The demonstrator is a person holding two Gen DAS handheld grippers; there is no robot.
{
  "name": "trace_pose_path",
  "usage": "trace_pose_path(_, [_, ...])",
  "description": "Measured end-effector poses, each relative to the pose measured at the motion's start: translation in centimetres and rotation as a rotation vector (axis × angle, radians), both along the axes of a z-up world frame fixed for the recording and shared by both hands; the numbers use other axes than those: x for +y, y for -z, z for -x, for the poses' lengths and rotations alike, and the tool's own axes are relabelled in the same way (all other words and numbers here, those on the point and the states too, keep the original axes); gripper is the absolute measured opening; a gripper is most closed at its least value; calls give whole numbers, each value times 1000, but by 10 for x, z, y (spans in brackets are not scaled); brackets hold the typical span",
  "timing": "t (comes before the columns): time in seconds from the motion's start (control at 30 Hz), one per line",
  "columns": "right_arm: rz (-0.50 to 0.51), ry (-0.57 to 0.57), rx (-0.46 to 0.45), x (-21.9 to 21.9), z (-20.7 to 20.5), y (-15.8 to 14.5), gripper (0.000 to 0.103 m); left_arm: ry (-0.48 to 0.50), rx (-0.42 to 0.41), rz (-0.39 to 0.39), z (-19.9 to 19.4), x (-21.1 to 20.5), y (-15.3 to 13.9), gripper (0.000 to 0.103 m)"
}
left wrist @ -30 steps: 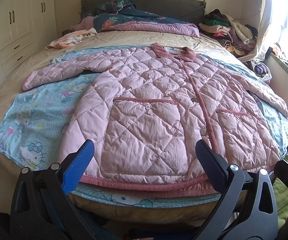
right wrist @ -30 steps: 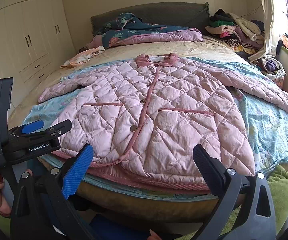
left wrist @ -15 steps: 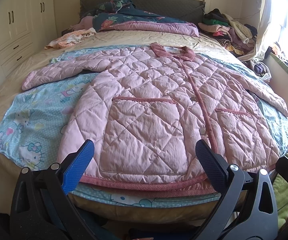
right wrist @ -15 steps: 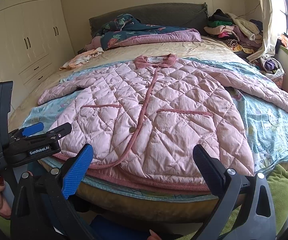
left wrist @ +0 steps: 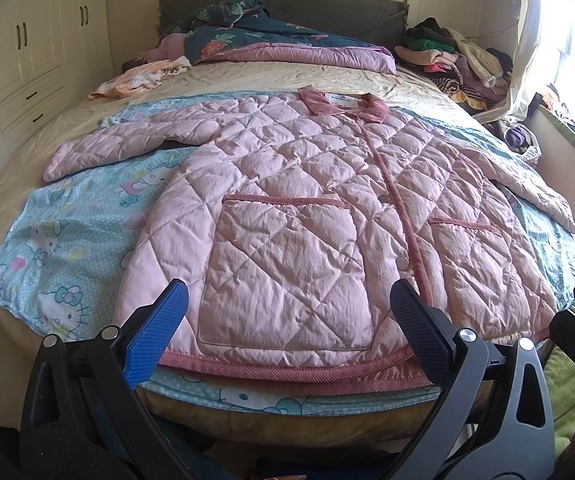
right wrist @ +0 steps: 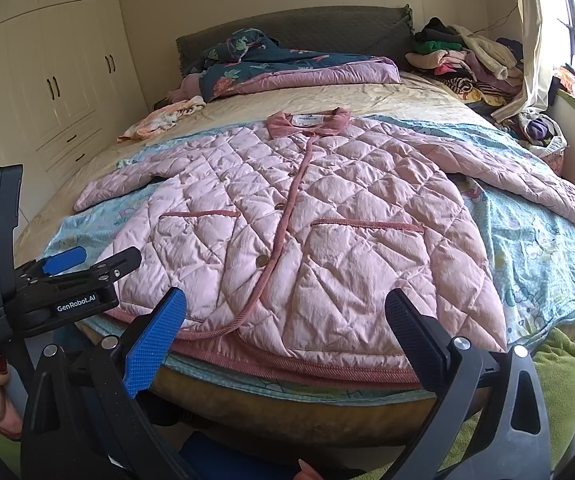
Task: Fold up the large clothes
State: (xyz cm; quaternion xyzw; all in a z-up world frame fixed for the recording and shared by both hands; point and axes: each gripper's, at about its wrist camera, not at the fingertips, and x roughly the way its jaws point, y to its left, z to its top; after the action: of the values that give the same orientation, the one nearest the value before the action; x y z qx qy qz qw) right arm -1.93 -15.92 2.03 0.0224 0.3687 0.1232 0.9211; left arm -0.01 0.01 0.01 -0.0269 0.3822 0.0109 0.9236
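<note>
Ahead of both pairs of spread fingers, the pink quilted jacket [left wrist: 307, 216] lies flat on the bed [left wrist: 287, 80], exactly as a second ago. You have grasped nothing; folding hasn't begun. Your left gripper [left wrist: 287, 332] and right gripper [right wrist: 287, 332] hover just short of its hem. Its long axis runs away from you, collar [right wrist: 307, 122] farthest.

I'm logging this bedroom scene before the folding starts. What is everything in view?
quilted jacket: one, pink, spread flat, front up, on the bed
cartoon sheet: one, light blue, under the jacket
bed: one, beige cover, grey headboard
duvet: one, dark floral and pink, at the head
small cloth: one, orange-white, left near the head
clothes pile: one, mixed, far right
wardrobe: cream, left wall
left gripper: black, blue pad, open
right gripper: same, open
</note>
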Motion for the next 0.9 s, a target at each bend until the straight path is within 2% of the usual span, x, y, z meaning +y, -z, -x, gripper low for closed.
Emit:
trace_pose_path(0.73, [-9, -2, 6, -3, -7, 3, 99, 3, 10, 1, -1, 1, 1, 95])
trace_pose_path(0.9, [-20, -2, 16, -8, -21, 3, 99, -3, 10, -1, -15, -7, -1, 95])
